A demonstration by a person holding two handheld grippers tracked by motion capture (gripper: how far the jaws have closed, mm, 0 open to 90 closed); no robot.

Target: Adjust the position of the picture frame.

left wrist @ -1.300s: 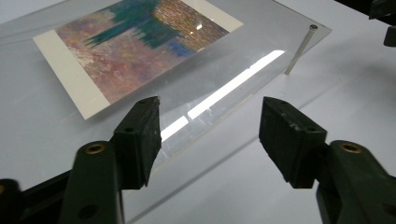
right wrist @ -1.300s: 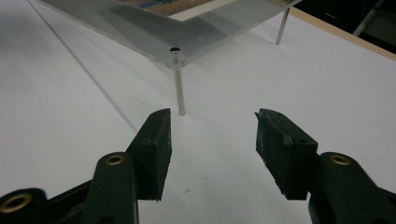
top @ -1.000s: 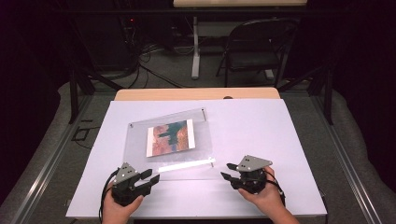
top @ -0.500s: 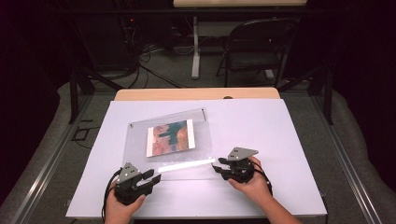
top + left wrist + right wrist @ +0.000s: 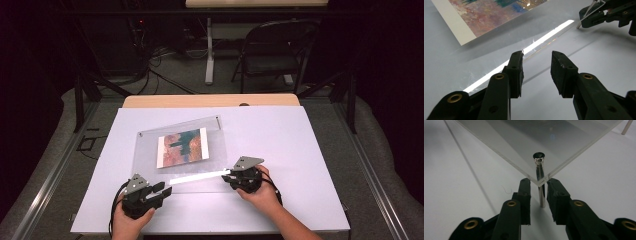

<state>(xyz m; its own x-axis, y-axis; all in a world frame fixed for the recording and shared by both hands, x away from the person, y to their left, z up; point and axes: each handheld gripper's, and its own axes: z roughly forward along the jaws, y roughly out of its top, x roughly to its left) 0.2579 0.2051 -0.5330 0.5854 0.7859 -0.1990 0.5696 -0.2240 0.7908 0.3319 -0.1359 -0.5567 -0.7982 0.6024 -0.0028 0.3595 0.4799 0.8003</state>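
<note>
A clear acrylic plate (image 5: 220,145) holding a painted picture (image 5: 182,146) stands on short metal posts on the white table (image 5: 300,150). My right gripper (image 5: 227,176) is at the plate's near right corner. In the right gripper view its jaws (image 5: 539,183) flank the corner post (image 5: 539,167), which has a black cap. They have just been closing, with a small gap still beside the post. My left gripper (image 5: 165,189) is open near the plate's front left edge, with nothing between its jaws (image 5: 536,56). The right gripper (image 5: 599,15) also shows far off in the left gripper view.
The plate's front edge (image 5: 200,176) glares bright between the two grippers. A wooden table edge (image 5: 210,101) lies behind the white board. A folding chair (image 5: 272,55) and cables (image 5: 165,75) are on the floor beyond.
The right gripper has moved left and forward to the plate's near right corner, and its jaws now stand narrower around the post. The left gripper has stayed put.
</note>
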